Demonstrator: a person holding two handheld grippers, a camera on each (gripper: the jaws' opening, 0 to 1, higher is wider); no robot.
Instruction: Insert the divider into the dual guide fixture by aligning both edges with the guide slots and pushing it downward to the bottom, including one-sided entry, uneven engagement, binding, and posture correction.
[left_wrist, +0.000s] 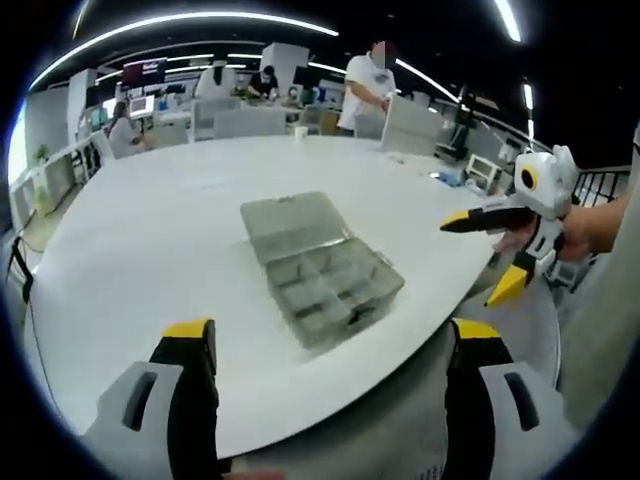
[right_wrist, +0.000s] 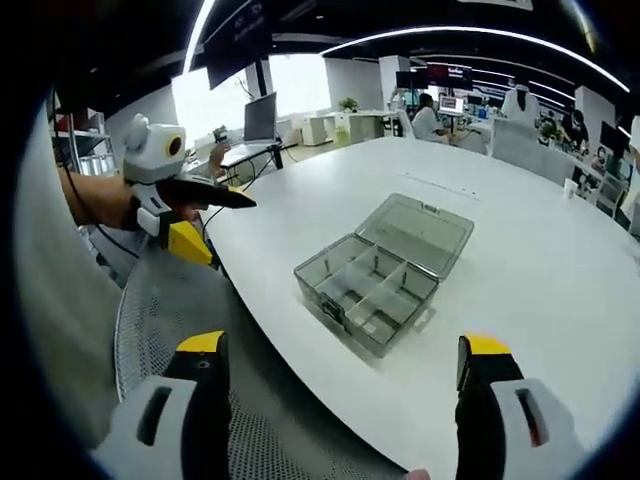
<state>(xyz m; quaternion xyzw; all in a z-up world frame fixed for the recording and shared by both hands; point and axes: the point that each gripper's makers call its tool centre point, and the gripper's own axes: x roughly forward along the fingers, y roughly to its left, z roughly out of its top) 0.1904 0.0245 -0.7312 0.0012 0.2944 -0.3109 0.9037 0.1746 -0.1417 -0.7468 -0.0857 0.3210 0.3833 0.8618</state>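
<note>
Left gripper view: the left gripper (left_wrist: 330, 345) gapes wide and empty at lower centre, the open compartment box (left_wrist: 322, 270) mid-frame; the right gripper (right_wrist: 340, 360) gapes empty too. A misaligned divider could bind.

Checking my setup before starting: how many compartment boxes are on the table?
1. The clear compartment box lies open near the white table's edge, lid flat behind it, in front of both tools; smaller items may be hidden.
</note>
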